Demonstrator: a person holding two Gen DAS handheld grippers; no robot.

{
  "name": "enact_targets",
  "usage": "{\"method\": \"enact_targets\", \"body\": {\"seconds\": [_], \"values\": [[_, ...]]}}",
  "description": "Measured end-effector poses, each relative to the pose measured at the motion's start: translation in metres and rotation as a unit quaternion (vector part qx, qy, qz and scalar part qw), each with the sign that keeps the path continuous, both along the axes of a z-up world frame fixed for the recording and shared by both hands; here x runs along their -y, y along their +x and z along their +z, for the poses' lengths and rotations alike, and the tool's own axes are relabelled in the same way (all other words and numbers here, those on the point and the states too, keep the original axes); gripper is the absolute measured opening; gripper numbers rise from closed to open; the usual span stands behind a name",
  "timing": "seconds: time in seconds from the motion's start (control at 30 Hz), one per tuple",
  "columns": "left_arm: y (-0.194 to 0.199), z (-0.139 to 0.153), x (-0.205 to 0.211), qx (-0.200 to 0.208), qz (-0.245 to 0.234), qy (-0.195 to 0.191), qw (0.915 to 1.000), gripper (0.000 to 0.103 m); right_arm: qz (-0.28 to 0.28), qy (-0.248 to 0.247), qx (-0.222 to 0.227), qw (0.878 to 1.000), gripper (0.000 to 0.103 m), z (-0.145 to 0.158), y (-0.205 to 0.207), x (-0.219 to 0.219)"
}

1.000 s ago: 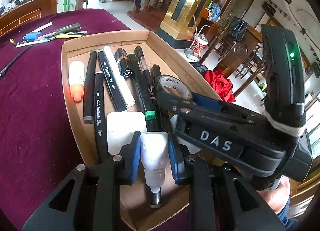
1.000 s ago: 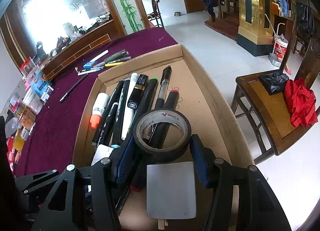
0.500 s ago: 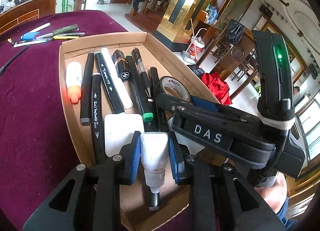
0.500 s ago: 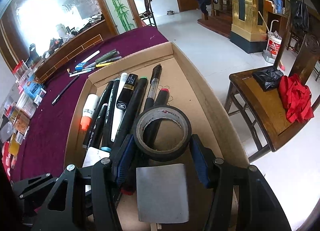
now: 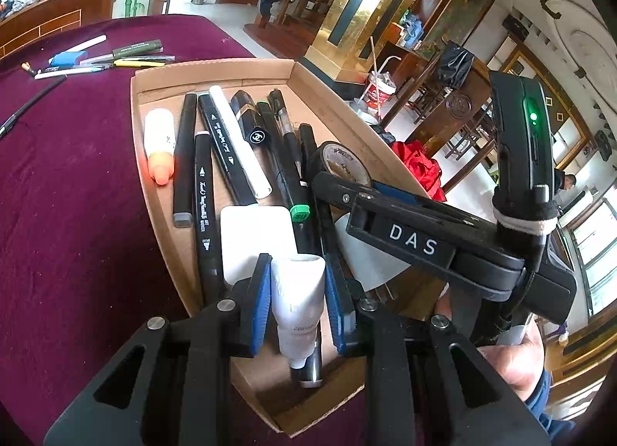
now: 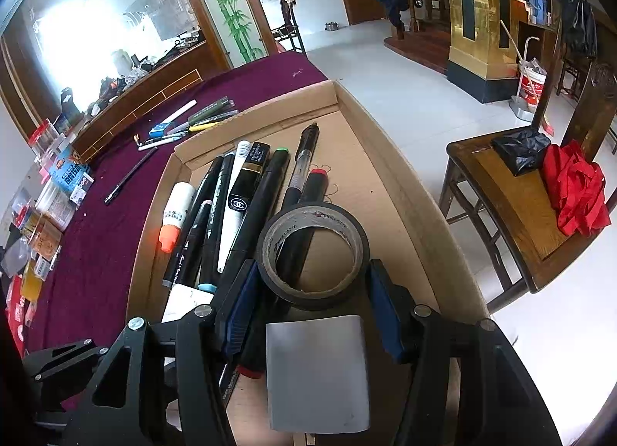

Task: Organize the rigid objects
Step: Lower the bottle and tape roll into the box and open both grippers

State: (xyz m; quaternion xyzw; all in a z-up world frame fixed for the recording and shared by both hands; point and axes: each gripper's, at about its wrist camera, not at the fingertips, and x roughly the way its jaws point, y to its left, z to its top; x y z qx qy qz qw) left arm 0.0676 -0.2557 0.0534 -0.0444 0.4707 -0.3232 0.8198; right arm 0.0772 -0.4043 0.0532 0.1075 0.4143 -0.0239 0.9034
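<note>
A shallow cardboard tray (image 5: 216, 71) lies on a purple cloth and holds several black markers (image 5: 219, 145), a white glue stick with an orange cap (image 5: 158, 145) and a white card (image 5: 254, 237). My left gripper (image 5: 296, 264) is shut on a white squeeze tube (image 5: 297, 291) with a dark cap, over the tray's near end. My right gripper (image 6: 311, 272) is shut on a black tape roll (image 6: 270, 280), held just above the markers (image 6: 250, 214). A grey card (image 6: 316, 369) lies under the right gripper.
Loose pens (image 5: 115, 56) lie on the cloth beyond the tray's far end. Small packets (image 6: 69, 176) crowd the table's left edge. To the right, past the tray wall (image 6: 405, 183), the table ends; a wooden chair (image 6: 501, 191) with a red cloth stands there.
</note>
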Motion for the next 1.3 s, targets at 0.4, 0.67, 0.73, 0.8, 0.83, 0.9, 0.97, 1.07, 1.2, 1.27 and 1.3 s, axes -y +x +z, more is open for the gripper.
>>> {"method": "enact_targets", "body": {"seconds": [0.4,0.67,0.73,0.8,0.83,0.9,0.97,1.07,1.2,1.27,1.3], "values": [[-0.005,0.0,0.0,0.016,-0.004,0.011,0.9998,0.023,-0.007,0.004,0.014,1.0,0.051,0.006,-0.005,0.002],[-0.006,0.002,0.002,0.028,0.001,0.017,0.9995,0.039,-0.009,0.005,0.03,1.0,0.052,0.009,-0.009,0.002],[-0.006,0.002,0.002,0.032,0.005,0.019,0.9993,0.042,-0.009,0.004,0.032,0.999,0.053,0.01,-0.01,0.002],[-0.006,0.002,0.002,0.034,0.007,0.022,0.9992,0.042,-0.011,-0.001,0.037,0.999,0.054,0.011,-0.011,0.002],[-0.006,0.002,0.003,0.035,0.007,0.023,0.9991,0.044,-0.013,-0.004,0.04,0.999,0.055,0.012,-0.011,0.002],[-0.006,0.002,0.004,0.039,0.009,0.027,0.9988,0.052,-0.016,-0.005,0.05,0.999,0.06,0.014,-0.013,0.002],[-0.007,0.002,0.004,0.043,0.011,0.031,0.9986,0.055,-0.02,-0.006,0.062,0.998,0.064,0.018,-0.015,0.003],[-0.008,0.004,0.005,0.046,0.012,0.037,0.9982,0.056,-0.023,-0.007,0.076,0.997,0.067,0.022,-0.016,0.003],[-0.009,0.007,0.004,0.052,0.023,0.043,0.9974,0.067,-0.025,-0.013,0.093,0.995,0.07,0.026,-0.019,0.003],[-0.011,0.011,0.003,0.057,0.027,0.044,0.997,0.067,-0.025,-0.017,0.1,0.995,0.07,0.028,-0.02,0.002],[-0.01,0.012,0.002,0.059,0.028,0.045,0.9969,0.067,-0.026,-0.021,0.104,0.994,0.071,0.03,-0.02,0.001]]}}
